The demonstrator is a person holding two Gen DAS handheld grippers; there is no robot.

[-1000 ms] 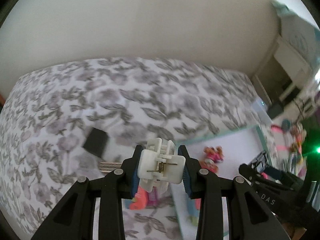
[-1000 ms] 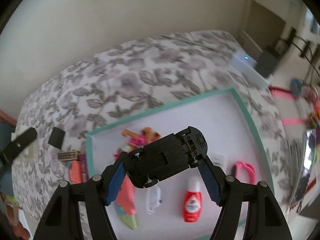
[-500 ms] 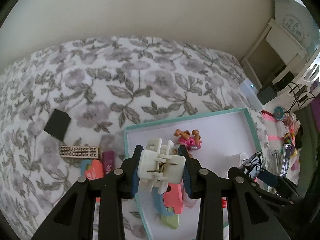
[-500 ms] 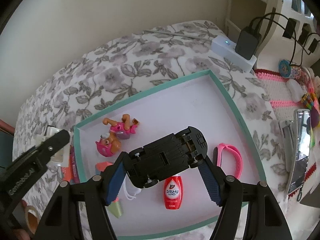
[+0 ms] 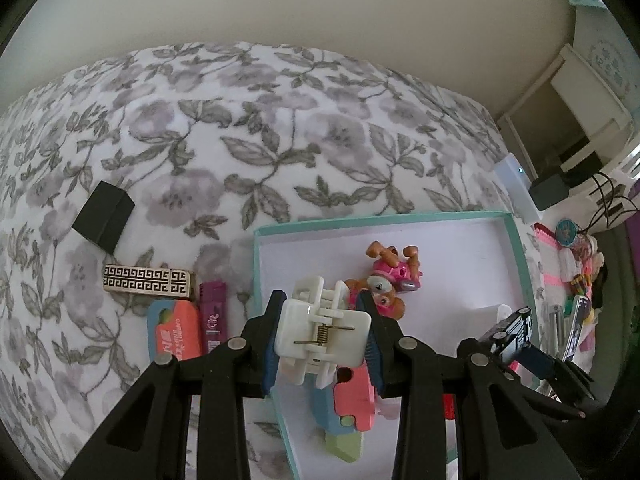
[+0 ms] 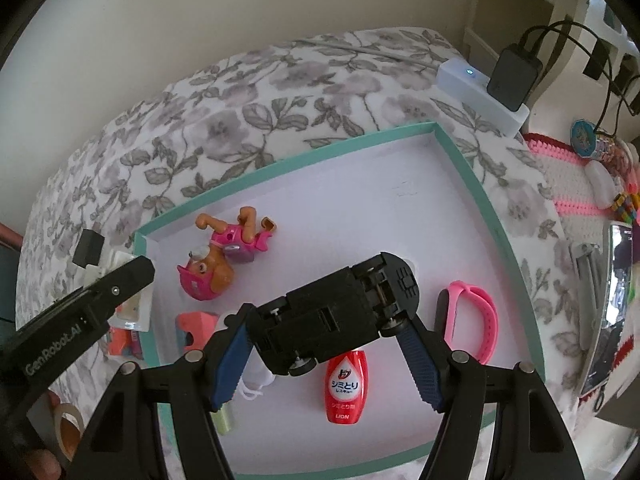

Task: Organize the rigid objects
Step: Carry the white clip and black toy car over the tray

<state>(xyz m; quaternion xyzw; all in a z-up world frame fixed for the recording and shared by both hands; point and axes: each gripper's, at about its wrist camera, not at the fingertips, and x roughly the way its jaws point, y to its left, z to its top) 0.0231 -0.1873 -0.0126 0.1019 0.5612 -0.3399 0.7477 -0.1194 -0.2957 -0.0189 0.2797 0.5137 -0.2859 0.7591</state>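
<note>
My left gripper [image 5: 323, 334] is shut on a white spring clip [image 5: 320, 330], held over the left edge of the teal-rimmed white tray [image 5: 380, 218]. My right gripper [image 6: 326, 330] is shut on a black toy car [image 6: 334, 314], underside up, above the middle of the tray [image 6: 460, 160]. In the tray lie a pink and orange pup figure [image 6: 224, 256], a red bottle [image 6: 344, 386], a pink wristband [image 6: 474, 322], a white item [image 6: 252, 386] and coral puzzle-like pieces [image 5: 354, 398]. In the right wrist view the left gripper's arm [image 6: 80, 312] reaches in from the left.
The tray sits on a floral bedspread [image 5: 240, 120]. Left of it lie a black box [image 5: 103, 216], a patterned bar [image 5: 148, 280], a purple lighter [image 5: 216, 316] and a coral card [image 5: 174, 332]. A white power strip with a charger [image 6: 484, 92] and clutter are at the right.
Both grippers have sunk toward the tray with their loads. The tray and its contents have grown larger and shifted toward the centre of both views.
</note>
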